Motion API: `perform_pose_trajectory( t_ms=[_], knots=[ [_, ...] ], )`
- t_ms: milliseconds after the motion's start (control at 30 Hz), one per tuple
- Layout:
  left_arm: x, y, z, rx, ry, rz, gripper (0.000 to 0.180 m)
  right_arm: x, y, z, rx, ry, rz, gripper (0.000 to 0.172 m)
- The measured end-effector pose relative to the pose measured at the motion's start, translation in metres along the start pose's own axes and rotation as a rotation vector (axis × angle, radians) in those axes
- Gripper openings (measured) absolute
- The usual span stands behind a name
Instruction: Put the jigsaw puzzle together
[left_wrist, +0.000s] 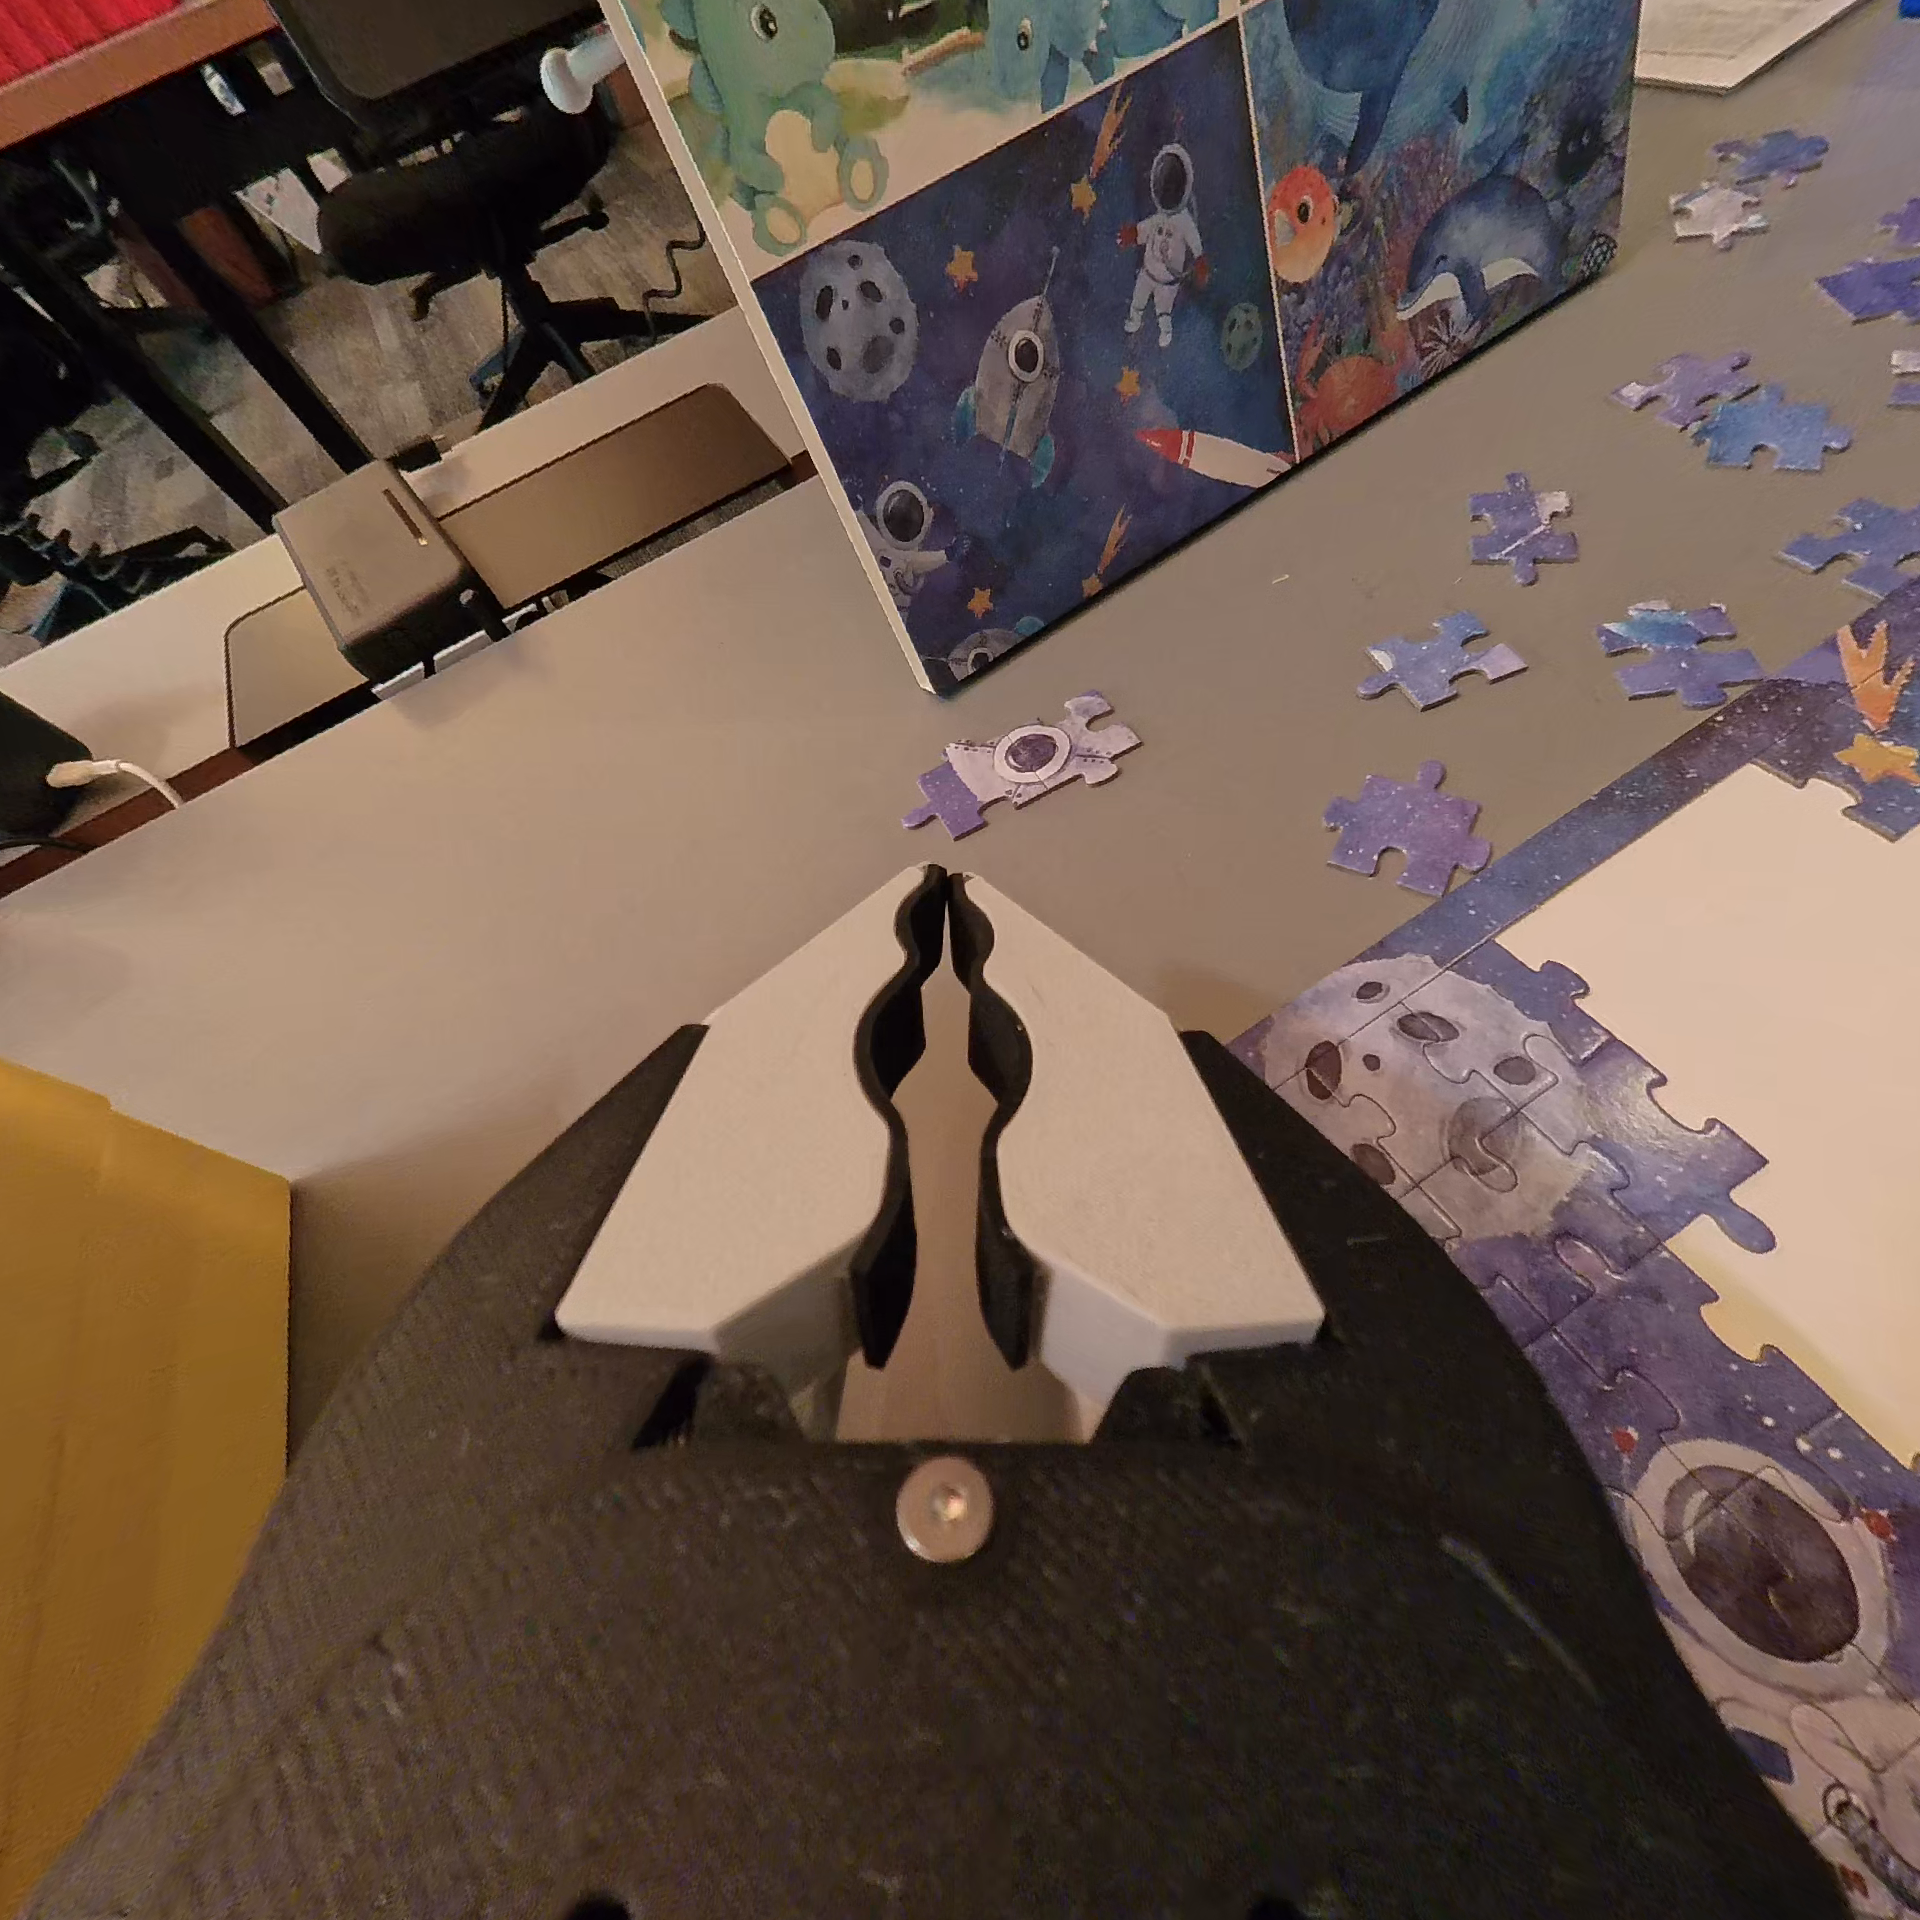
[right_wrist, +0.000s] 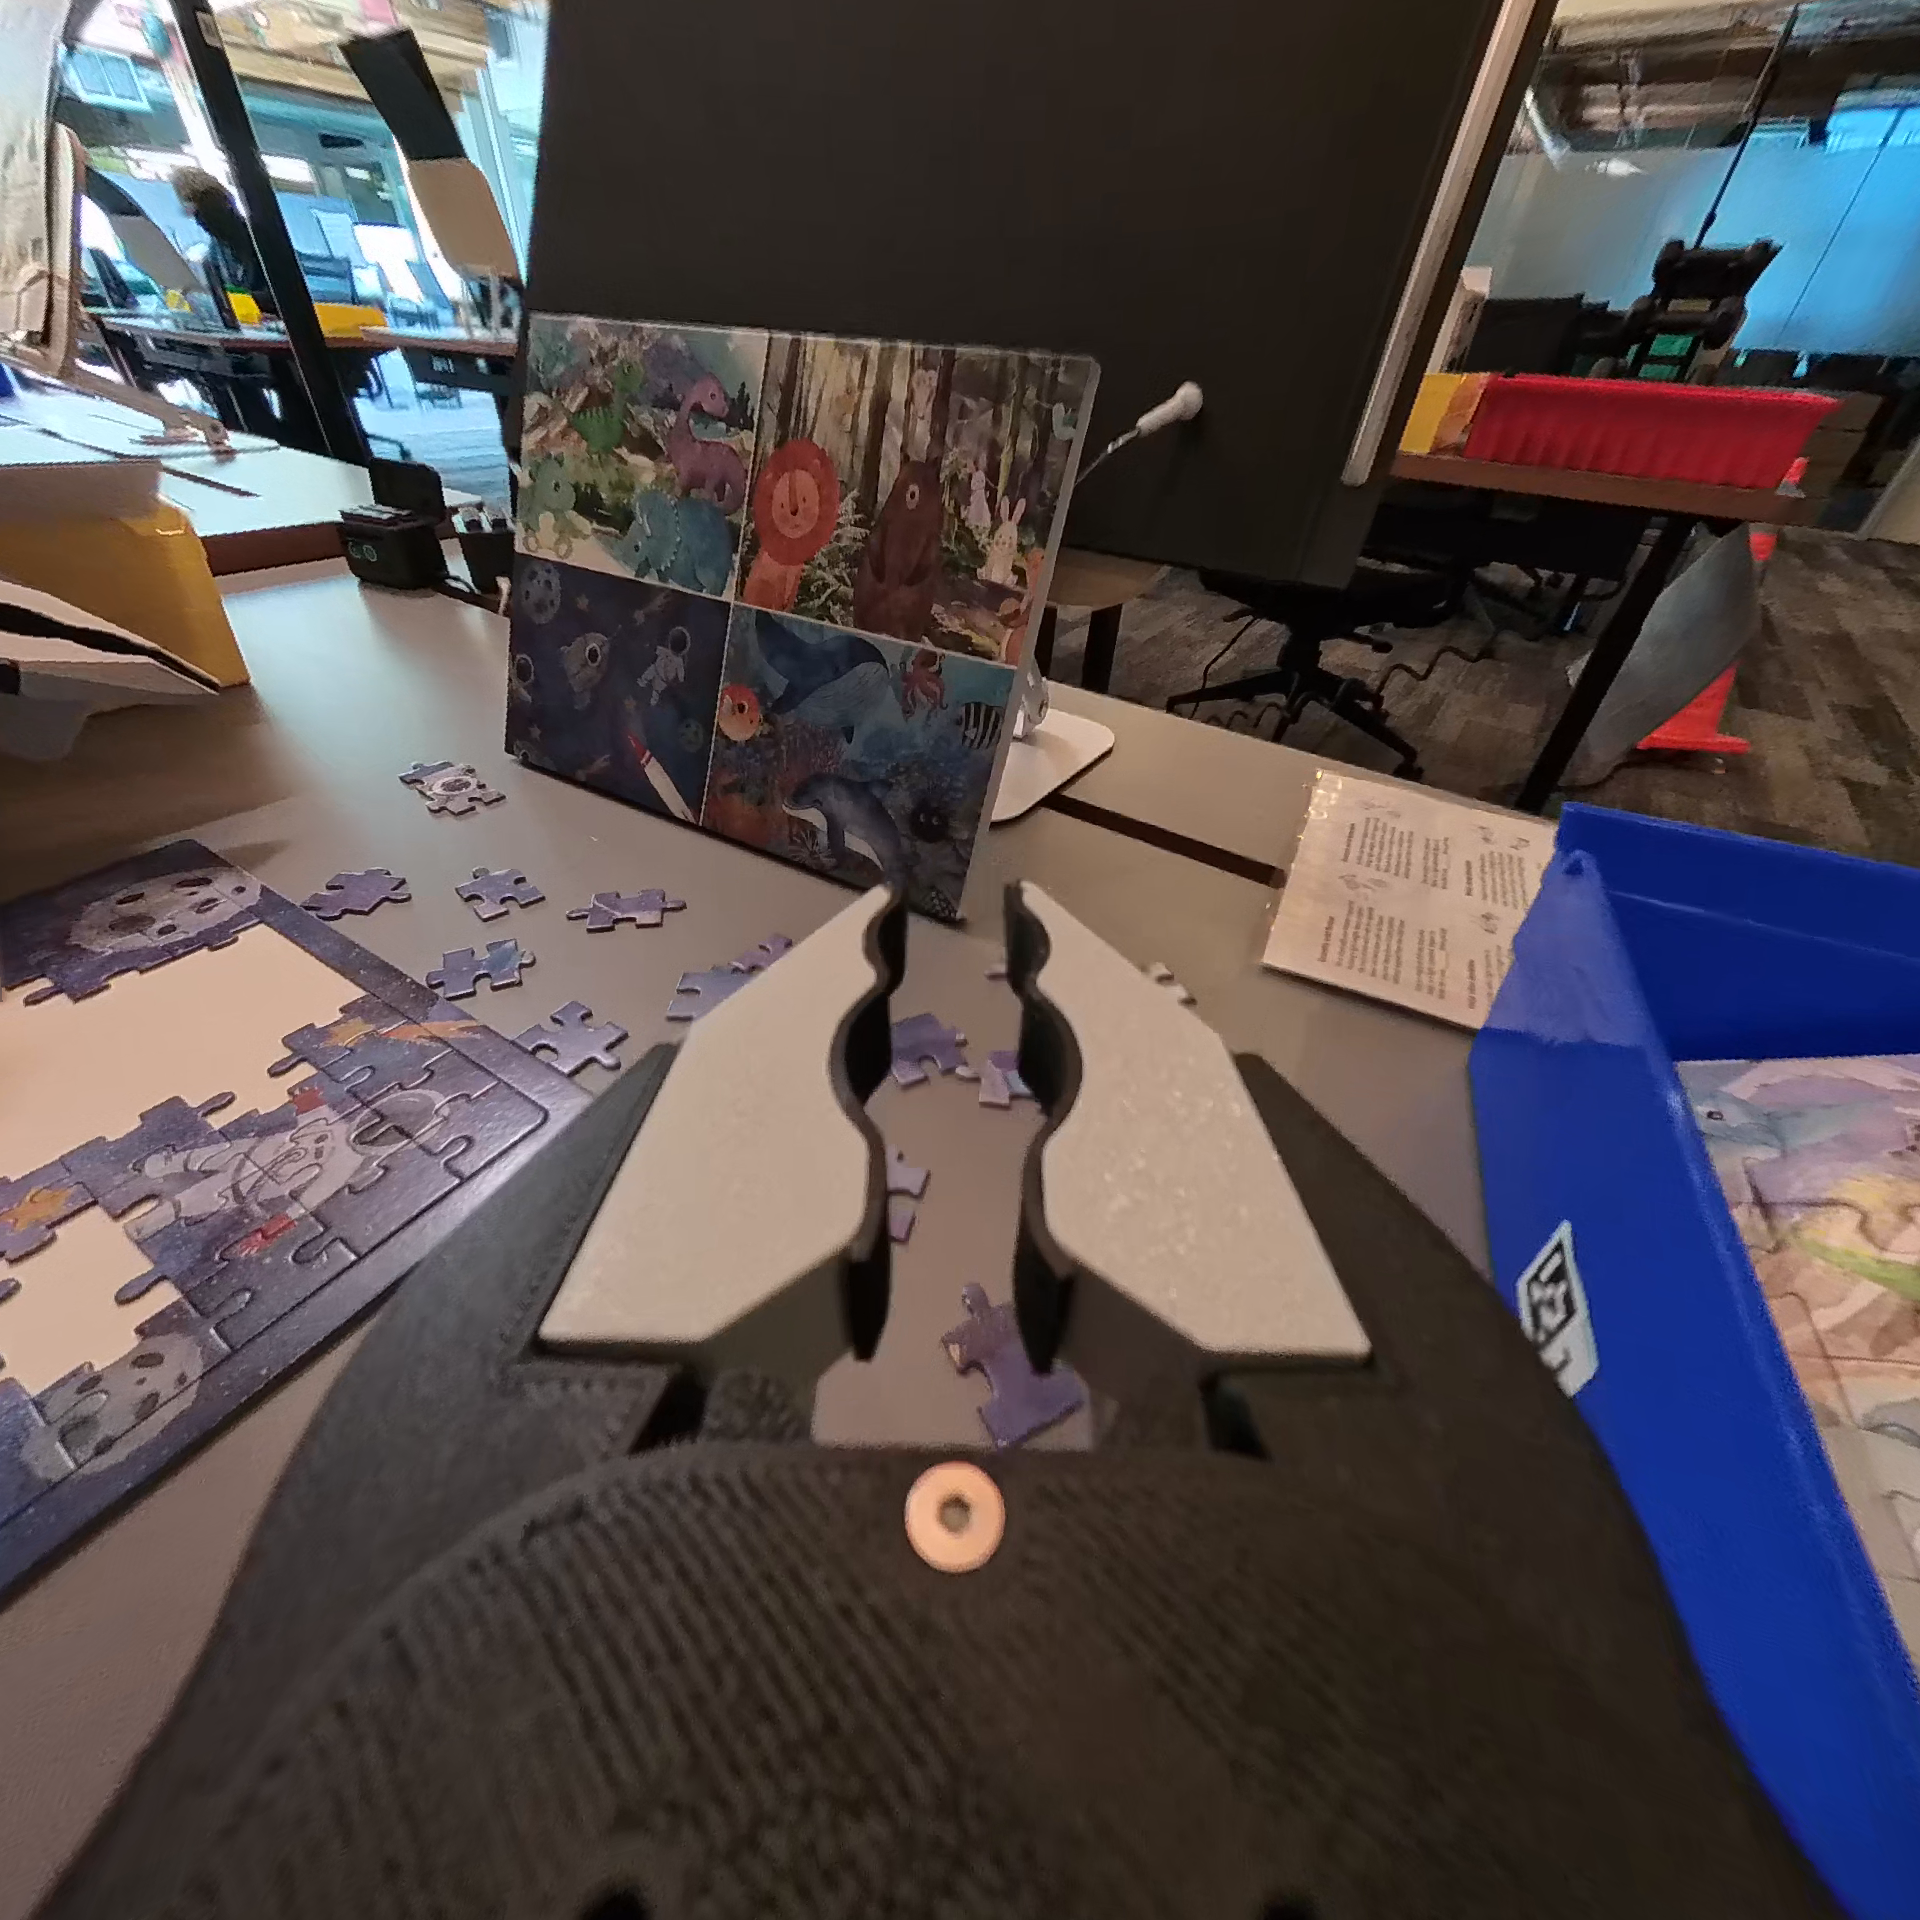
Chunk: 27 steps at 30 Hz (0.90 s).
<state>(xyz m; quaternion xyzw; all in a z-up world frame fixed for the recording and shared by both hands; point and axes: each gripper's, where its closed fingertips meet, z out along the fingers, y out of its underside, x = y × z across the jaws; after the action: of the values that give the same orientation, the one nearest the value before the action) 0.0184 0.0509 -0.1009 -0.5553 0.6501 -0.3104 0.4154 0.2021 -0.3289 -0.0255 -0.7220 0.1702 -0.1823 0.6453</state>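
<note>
My left gripper (left_wrist: 943, 875) is shut with nothing between its pads, above bare grey table (left_wrist: 520, 935). Just ahead of it lies a small joined cluster of puzzle pieces showing a round porthole (left_wrist: 1023, 764). The partly built space puzzle (left_wrist: 1538, 1143) lies to its right. My right gripper (right_wrist: 954, 899) is open with nothing between its pads, hovering over loose purple pieces (right_wrist: 930, 1044) on the table. One more loose piece (right_wrist: 1013, 1371) lies under its base. The picture board (right_wrist: 769, 613) stands upright just beyond its tips; it also shows in the left wrist view (left_wrist: 1091, 312).
Several loose purple pieces (left_wrist: 1439, 660) are scattered right of the board. A blue bin (right_wrist: 1714, 1195) holding another puzzle stands at the right. A printed sheet (right_wrist: 1403, 894) lies beside it. A yellow object (left_wrist: 125, 1403) sits at the left, a dark box (left_wrist: 384, 566) near the table's far edge. Some 45 centimeters of space lies between my two pairs of fingers.
</note>
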Motion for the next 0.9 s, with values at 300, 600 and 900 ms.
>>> perform_pose_trajectory(
  t_ms=[300, 600, 900],
  knots=[
    [0.000, -0.001, 0.000, 0.003, -0.001, 0.001, 0.000, -0.003, 0.062, 0.013, -0.303, -0.068, 0.206, 0.032],
    [0.001, 0.000, 0.000, 0.001, 0.000, 0.004, 0.000, 0.010, 0.098, -0.001, -0.467, 0.009, 0.228, 0.040],
    [0.001, 0.000, 0.000, 0.001, 0.001, 0.002, 0.000, 0.022, 0.115, -0.018, -0.527, 0.053, 0.274, 0.048]
  ],
)
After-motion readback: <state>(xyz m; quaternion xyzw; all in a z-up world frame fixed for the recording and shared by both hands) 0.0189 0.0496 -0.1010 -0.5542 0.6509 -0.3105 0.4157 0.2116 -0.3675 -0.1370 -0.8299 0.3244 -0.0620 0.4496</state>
